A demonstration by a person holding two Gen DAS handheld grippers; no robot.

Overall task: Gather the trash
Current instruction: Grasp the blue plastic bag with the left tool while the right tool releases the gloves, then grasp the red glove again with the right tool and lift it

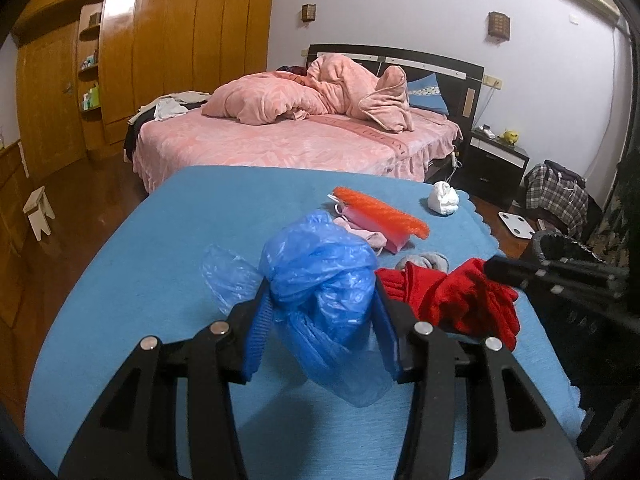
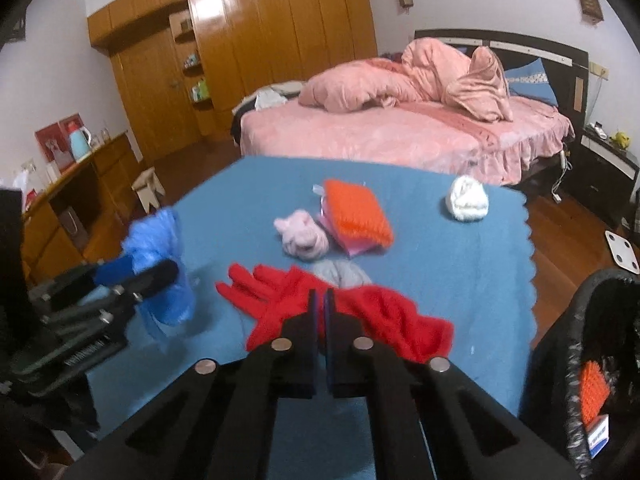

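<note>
Jaws of left gripper (image 1: 320,320) pinching blue plastic bag (image 1: 320,280); right gripper (image 2: 321,312) pressed together; bin (image 2: 580,360) only in right view.

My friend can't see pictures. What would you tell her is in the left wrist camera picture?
The left gripper is clamped on a crumpled blue plastic bag above a table with a blue cloth. Behind the bag lie red gloves, an orange sponge and a white wad. Farther back stands a pink bed.
</note>
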